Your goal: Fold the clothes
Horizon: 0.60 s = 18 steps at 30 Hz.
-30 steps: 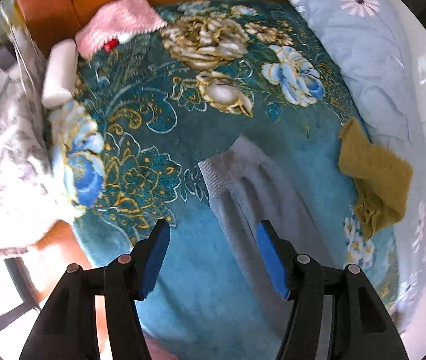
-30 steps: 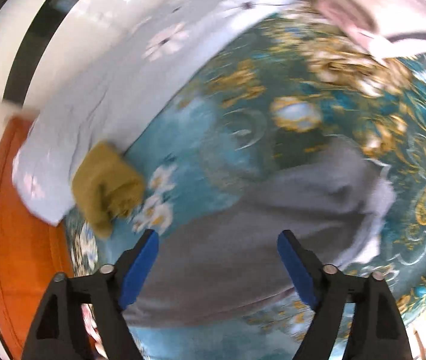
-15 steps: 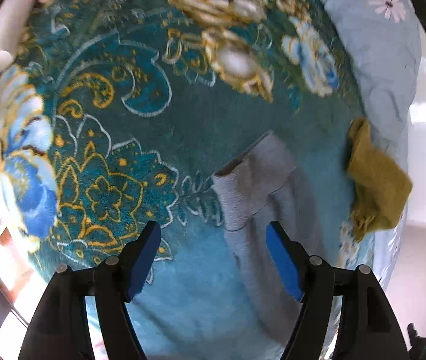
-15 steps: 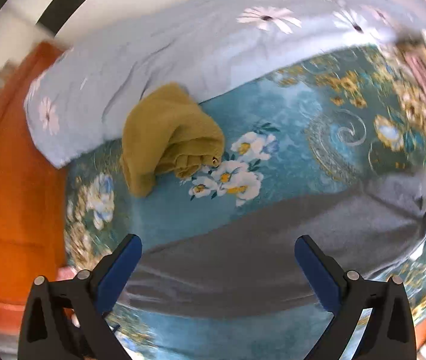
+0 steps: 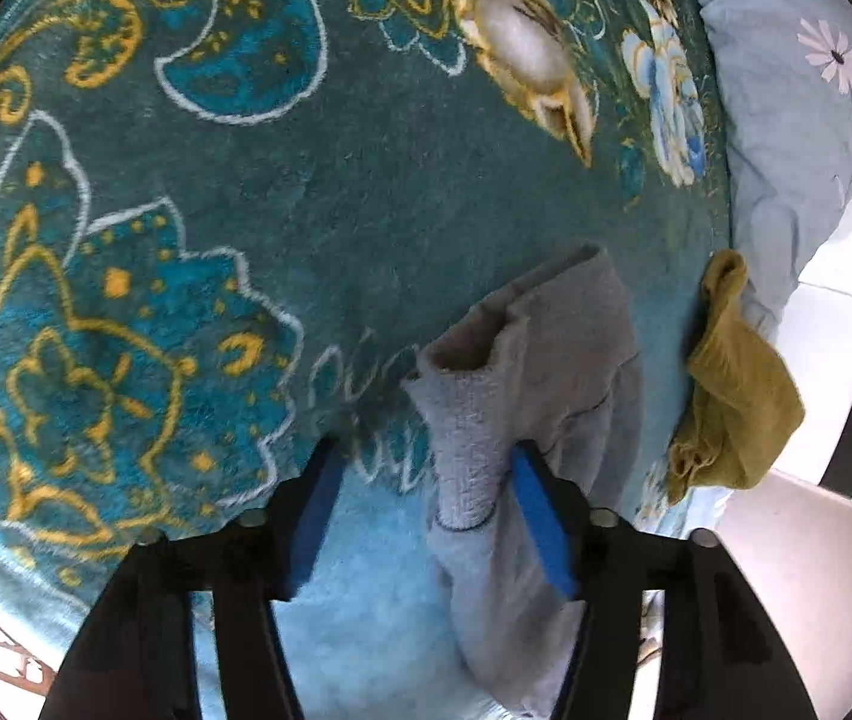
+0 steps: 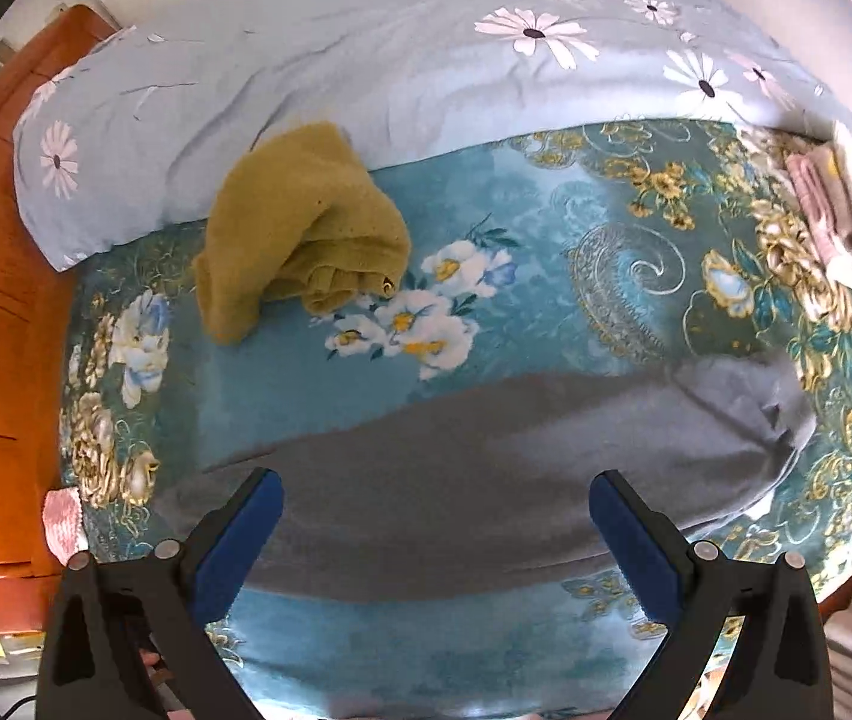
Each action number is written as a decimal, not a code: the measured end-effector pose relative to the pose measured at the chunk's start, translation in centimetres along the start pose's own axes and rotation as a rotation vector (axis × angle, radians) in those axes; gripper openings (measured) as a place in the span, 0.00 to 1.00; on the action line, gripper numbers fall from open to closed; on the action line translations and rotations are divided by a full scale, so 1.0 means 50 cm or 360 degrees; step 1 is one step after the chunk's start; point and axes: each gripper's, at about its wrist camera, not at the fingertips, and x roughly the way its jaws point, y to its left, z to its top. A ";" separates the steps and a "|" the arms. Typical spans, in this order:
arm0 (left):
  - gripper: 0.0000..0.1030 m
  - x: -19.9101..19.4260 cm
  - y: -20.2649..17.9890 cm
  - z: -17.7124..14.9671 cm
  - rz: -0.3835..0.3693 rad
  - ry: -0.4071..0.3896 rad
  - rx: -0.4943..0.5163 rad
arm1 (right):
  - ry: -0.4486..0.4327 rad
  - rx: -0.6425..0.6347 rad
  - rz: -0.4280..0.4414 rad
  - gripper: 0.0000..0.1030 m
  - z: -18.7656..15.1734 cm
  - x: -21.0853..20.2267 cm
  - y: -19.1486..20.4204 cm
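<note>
Bedspread (image 6: pixel 522 312) holds one grey garment (image 6: pixel 486 450), one olive (image 6: pixel 300 222).

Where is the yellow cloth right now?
In the right wrist view the yellow cloth lies crumpled on the teal blanket, upper left, touching the blue daisy quilt, apart from the grey garment.

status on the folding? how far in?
Early. Done: nothing folded that shows; the grey garment lies stretched out on the teal blanket. In hand: left gripper, jaws closing around its ribbed end; right gripper hangs open above the middle. Left: folding it, plus the crumpled mustard garment.
</note>
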 end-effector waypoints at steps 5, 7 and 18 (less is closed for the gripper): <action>0.55 0.007 0.002 0.001 -0.0052 -0.0006 0.0024 | 0.0015 -0.0095 -0.0025 1.00 0.000 -0.003 0.024; 0.52 0.007 0.003 -0.001 -0.0078 -0.0010 0.0031 | 0.0023 -0.0128 -0.0025 1.00 -0.002 -0.002 0.031; 0.18 0.028 -0.031 0.004 -0.0095 0.0015 -0.0039 | 0.0003 -0.0165 -0.0001 1.00 -0.005 -0.018 0.014</action>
